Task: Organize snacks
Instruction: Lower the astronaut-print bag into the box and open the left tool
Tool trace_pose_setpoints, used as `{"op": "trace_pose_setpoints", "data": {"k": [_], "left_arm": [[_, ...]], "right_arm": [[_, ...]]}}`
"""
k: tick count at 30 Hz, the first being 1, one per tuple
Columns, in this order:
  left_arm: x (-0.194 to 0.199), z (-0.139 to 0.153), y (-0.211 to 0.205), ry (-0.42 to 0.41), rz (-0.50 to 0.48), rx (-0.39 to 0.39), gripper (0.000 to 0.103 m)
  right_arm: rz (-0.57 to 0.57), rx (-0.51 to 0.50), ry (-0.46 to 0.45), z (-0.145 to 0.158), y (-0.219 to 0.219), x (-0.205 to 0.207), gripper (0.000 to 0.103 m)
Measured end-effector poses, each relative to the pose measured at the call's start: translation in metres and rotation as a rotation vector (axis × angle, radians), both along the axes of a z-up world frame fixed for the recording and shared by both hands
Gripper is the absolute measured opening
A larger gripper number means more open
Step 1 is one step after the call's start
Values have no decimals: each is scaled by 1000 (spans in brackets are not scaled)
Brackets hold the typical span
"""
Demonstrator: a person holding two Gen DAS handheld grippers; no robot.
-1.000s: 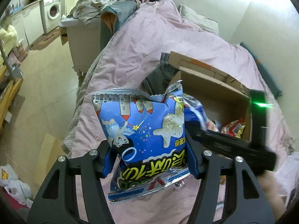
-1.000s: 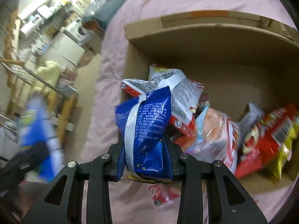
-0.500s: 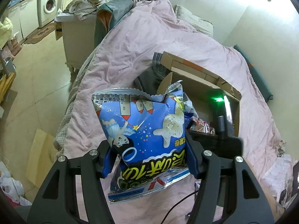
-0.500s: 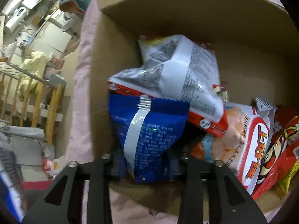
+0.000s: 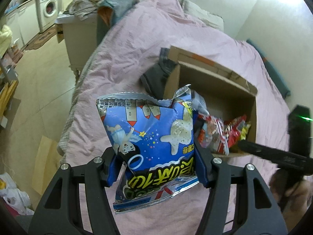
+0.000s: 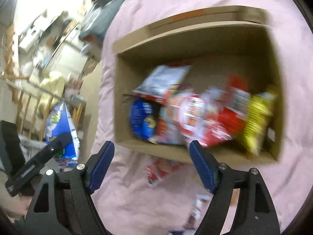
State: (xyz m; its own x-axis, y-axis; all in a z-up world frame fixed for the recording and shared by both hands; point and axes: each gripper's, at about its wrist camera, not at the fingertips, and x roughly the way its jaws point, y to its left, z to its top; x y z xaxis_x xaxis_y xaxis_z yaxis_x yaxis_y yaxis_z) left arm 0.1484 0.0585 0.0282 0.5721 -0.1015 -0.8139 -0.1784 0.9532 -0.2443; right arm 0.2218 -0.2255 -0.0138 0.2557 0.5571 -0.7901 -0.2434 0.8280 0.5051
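Left gripper (image 5: 156,166): my blue pads are clenched on the blue foil snack bag with a cartoon fairy and yellow lettering (image 5: 154,139), held upright above the pink quilt (image 5: 137,58).
Right gripper (image 6: 151,163): my jaws have just been opening; they stand wide with nothing between them, in front of the box's near wall.
Open brown cardboard box (image 6: 195,45): sits on the quilt.
Dark blue snack packet (image 6: 141,120): lies inside the box at its left end, beside red, white and yellow packets (image 6: 225,115), blurred.
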Motion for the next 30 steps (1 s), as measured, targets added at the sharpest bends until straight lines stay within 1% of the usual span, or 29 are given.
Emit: {"op": "trace_pose_setpoints", "data": {"k": [3, 4, 6, 9, 11, 12, 13, 15, 16, 17, 19, 20, 22, 25, 27, 29, 30], "left_arm": [[8, -2, -20, 7, -45, 36, 59], [11, -1, -29, 3, -65, 58, 59], [20, -1, -42, 10, -88, 73, 59], [41, -3, -63, 34, -121, 64, 59], [54, -5, -78, 48, -143, 80, 59], [62, -7, -86, 60, -153, 73, 59], [70, -9, -92, 81, -157, 47, 59], [86, -15, -100, 127, -132, -29, 59], [97, -19, -102, 159, -93, -84, 59], [104, -22, -103, 176, -64, -119, 59], [123, -30, -113, 225, 2, -177, 59], [131, -33, -118, 238, 13, -189, 59], [150, -39, -136, 268, 19, -162, 59], [172, -49, -154, 305, 2, -146, 59], [182, -58, -162, 349, -19, -135, 59], [191, -63, -168, 367, -38, -128, 60], [195, -66, -170, 378, -44, -114, 62]], "right_arm": [[-91, -10, -41, 6, -34, -12, 82], [-117, -14, -52, 8, -45, -15, 84], [-171, -5, -70, 9, -63, -19, 86], [-238, 12, -74, 5, -80, -22, 88], [-282, 19, -55, -2, -94, -21, 90], [-297, 27, -45, -4, -101, -20, 90], [-311, 44, -34, -5, -108, -19, 90], [-330, 69, -30, -5, -116, -17, 90], [-339, 76, -31, -4, -121, -17, 90], [-348, 87, -32, -3, -126, -17, 90], [-362, 115, -33, -1, -133, -18, 90], [-369, 131, -36, 0, -136, -17, 90], [-376, 142, -46, 3, -139, -14, 90], [-381, 156, -57, 6, -143, -12, 90], [-372, 172, -50, 6, -143, -10, 90], [-361, 177, -47, 6, -141, -10, 90], [-357, 175, -50, 7, -139, -10, 90]]}}
